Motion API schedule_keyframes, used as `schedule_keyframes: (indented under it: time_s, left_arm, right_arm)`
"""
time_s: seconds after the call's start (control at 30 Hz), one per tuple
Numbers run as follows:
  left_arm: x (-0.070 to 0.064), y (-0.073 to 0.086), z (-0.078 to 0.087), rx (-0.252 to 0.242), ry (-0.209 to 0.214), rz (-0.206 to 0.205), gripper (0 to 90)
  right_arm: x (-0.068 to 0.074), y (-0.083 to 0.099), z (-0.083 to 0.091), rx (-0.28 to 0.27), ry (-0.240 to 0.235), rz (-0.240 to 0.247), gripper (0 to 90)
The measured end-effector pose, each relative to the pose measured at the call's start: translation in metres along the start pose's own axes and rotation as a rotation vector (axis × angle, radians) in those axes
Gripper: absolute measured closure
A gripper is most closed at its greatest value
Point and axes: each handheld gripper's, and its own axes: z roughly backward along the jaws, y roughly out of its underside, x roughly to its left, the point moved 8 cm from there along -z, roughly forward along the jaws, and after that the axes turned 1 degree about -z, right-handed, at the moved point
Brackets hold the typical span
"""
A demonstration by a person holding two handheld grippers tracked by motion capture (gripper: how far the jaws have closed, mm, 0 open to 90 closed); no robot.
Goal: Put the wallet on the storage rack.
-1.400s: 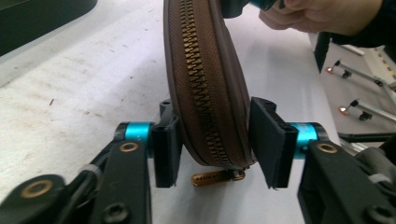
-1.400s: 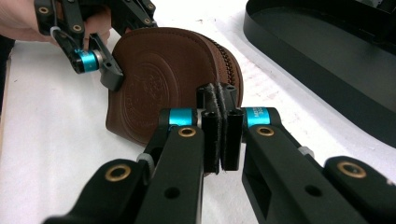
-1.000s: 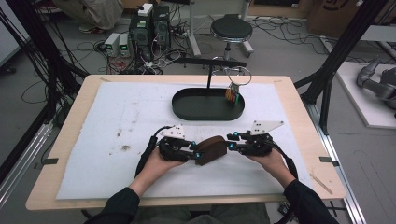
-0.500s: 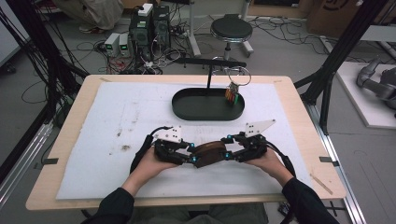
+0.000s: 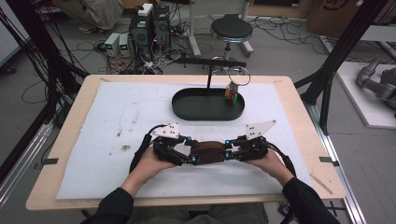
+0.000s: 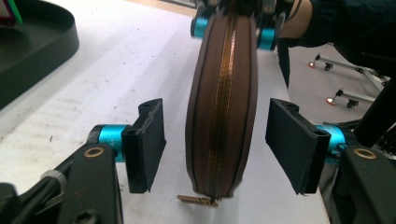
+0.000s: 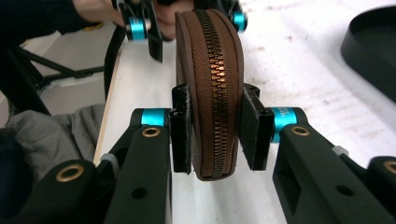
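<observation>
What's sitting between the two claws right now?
The brown zipped pouch spans the gap between left claw and right claw, seen in the high view.

a brown pouch (image 6: 221, 107) standing on its edge, right between the two black jaws of the left gripper (image 6: 219, 144). jaws wide apart, a gap on each side, not touching the pouch. a gold zipper (image 6: 224, 93) running down the middle, zipped up, with its little pull (image 6: 197, 200) sticking out at the bottom. far end of the pouch pinched by the right gripper (image 6: 229, 23) with blue knobs. a white mat (image 6: 107, 79) underneath, a bit dirty. a black tray (image 6: 37, 51) up in the left corner.
</observation>
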Motion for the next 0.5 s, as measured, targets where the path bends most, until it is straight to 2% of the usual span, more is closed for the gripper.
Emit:
schedule_keyframes:
  time_s: [0.1, 0.33, 0.37, 0.5]
  left_arm:
    - [-0.0011, 0.0011, -0.0028, 0.004, 0.007, -0.004, 37.9]
    - [-0.0055, -0.0026, -0.0019, -0.029, 0.037, -0.034, 55.6]
    - [-0.0049, -0.0029, -0.0008, -0.033, 0.034, -0.035, 61.7]
    - [-0.0054, -0.0036, 0.0009, -0.037, 0.036, -0.043, 64.8]
  right_arm:
    - [-0.0006, -0.0036, 0.0038, -0.030, 0.001, -0.001, 69.5]
    - [0.0009, -0.0062, 0.0047, -0.050, -0.004, 0.016, 69.4]
    - [0.0019, -0.0070, 0.0044, -0.057, -0.011, 0.013, 69.2]
    - [0.0023, -0.0074, 0.0045, -0.058, -0.010, 0.016, 68.1]
